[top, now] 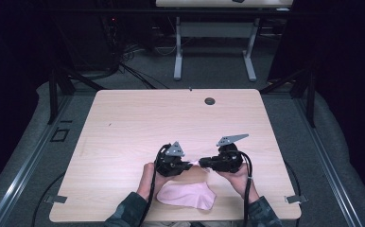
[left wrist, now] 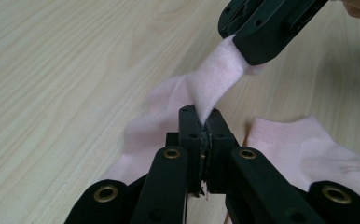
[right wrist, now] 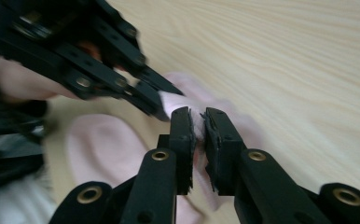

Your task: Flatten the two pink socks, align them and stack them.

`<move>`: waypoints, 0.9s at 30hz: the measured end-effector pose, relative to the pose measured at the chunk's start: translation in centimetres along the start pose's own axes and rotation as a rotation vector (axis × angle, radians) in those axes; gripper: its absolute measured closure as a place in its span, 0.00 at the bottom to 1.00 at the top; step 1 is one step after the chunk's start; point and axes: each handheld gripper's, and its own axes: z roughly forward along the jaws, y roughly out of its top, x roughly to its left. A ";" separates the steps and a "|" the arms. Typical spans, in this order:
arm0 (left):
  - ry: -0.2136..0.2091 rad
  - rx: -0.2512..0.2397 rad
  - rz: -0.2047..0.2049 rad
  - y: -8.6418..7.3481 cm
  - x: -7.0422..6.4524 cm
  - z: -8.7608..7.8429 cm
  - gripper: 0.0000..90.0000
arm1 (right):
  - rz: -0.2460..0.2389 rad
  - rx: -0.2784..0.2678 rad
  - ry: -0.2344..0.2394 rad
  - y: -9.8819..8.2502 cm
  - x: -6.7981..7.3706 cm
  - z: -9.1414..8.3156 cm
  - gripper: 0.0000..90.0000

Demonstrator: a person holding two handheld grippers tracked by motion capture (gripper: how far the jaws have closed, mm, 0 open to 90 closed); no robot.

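Two grippers meet over the near middle of the table [top: 124, 118], both pinching the same pink sock. The left gripper [top: 189, 165] has its jaws shut tight on a fold of the sock [left wrist: 215, 74]; in its own view the fabric rises from between the closed jaws and stretches up to the right gripper [left wrist: 243, 39], which clamps the far end. The right gripper [top: 204, 163] likewise has its jaws closed on cloth: in its own view a thin strip of pink [right wrist: 197, 122] sits squeezed between them, with the left gripper [right wrist: 162, 105] biting in just beside it.

From the high view, the tips nearly touch, and the sock hangs down from them toward the person, most of it lying crumpled on the table [top: 187, 195] between the two forearms. In the left gripper view a second pale pink piece [left wrist: 308, 144] lies to the right; whether it is a separate sock or part of the same one cannot be told.

Holding two nearby points of one edge probably serves to open or spread the cuff, or to pull the sock taut for straightening. Such close grips give fine control of the edge, while the loose remainder stays on the wood and carries no load.
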 end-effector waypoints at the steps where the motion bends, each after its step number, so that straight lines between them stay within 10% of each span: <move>1: -0.002 0.001 -0.007 0.2 0.1 -0.1 0.98 | -0.007 -0.005 -0.028 -0.2 0.1 0.0 0.85; 14: 0.013 -0.010 -0.111 2.2 1.1 -1.9 0.98 | -0.320 -0.070 -0.346 -1.8 4.9 1.3 0.45; 20: 0.001 -0.006 -0.112 2.1 1.3 -2.3 0.98 | -0.363 -0.095 -0.357 -0.7 4.6 2.1 0.78; 27: 0.004 -0.015 -0.128 0.3 1.3 -2.3 0.81 | -0.256 -0.121 -0.205 0.8 3.7 -0.3 0.96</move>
